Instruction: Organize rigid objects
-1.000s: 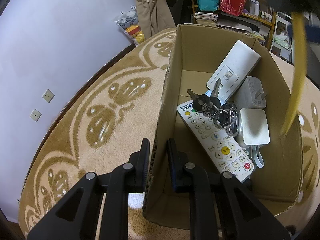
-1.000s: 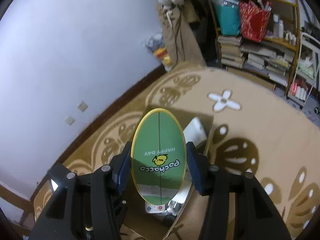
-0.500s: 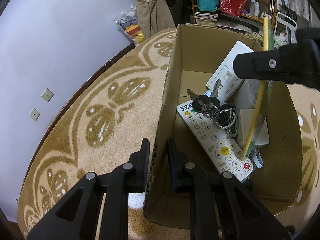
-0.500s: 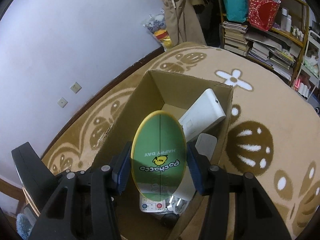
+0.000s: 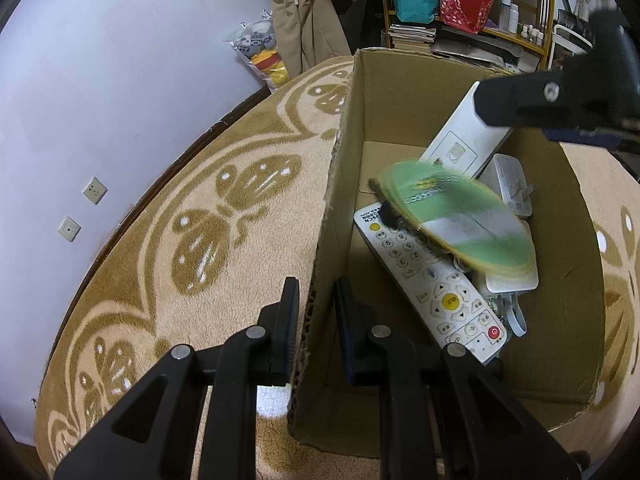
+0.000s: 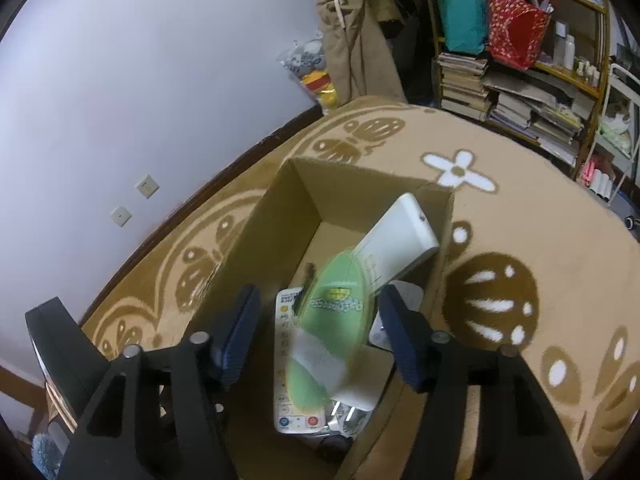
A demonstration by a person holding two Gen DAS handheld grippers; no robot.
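Observation:
An open cardboard box stands on a patterned rug. My left gripper is shut on its near-left wall, one finger outside and one inside. A green oval disc with a yellow rim lies tilted and blurred on the things in the box. My right gripper hangs above the box and its jaws are opening. The disc sits below them, clear of both pads. Under the disc lie a white remote control, a long white device leaning on the far wall, and white adapters.
The tan rug spreads around the box. A pale wall with two sockets runs along the left. Hanging clothes, a bag of plush toys and crowded shelves with books and bags stand at the back.
My right gripper came down over the box and spread its jaws. The green disc left them and dropped flat onto the remote and keys. The left gripper stayed on the box wall.

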